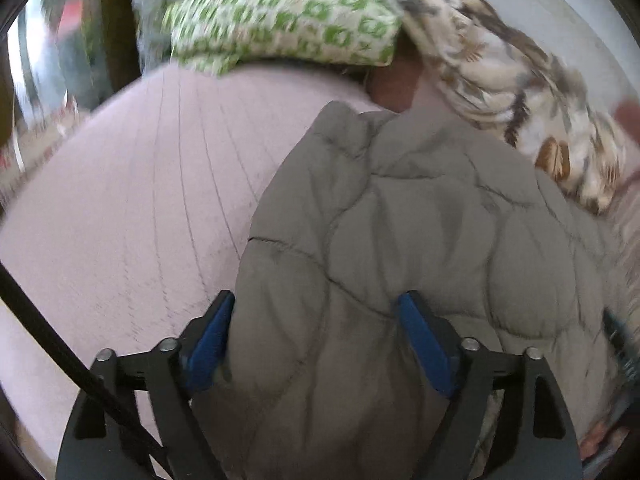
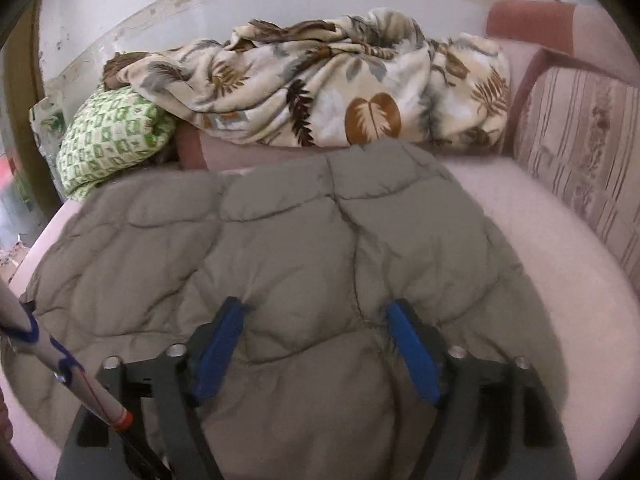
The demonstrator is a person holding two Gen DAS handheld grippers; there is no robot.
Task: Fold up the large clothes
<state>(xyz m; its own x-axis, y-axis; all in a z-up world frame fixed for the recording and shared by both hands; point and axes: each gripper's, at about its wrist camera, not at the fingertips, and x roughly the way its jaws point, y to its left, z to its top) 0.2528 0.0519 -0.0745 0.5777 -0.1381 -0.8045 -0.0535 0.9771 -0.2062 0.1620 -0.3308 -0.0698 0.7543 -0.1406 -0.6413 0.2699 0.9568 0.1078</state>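
Note:
A grey-olive quilted puffer jacket [image 1: 420,220] [image 2: 280,240] lies in a folded heap on a pink sofa seat [image 1: 120,200] [image 2: 520,220]. In the left wrist view my left gripper [image 1: 316,300] hangs over the jacket's near left edge. Its blue pads [image 1: 212,340] stand wide apart with padded cloth bulging up between them, and they do not pinch it. In the right wrist view my right gripper [image 2: 315,305] is open just as wide over the jacket's near middle, a quilted panel between its blue pads [image 2: 412,352].
A green-patterned pillow [image 1: 280,12] [image 2: 112,136] and a crumpled leaf-print blanket [image 1: 500,80] [image 2: 320,92] lie along the back of the sofa. A striped cushion [image 2: 580,140] leans at the right. A white rod with blue cord [image 2: 52,364] crosses the lower left.

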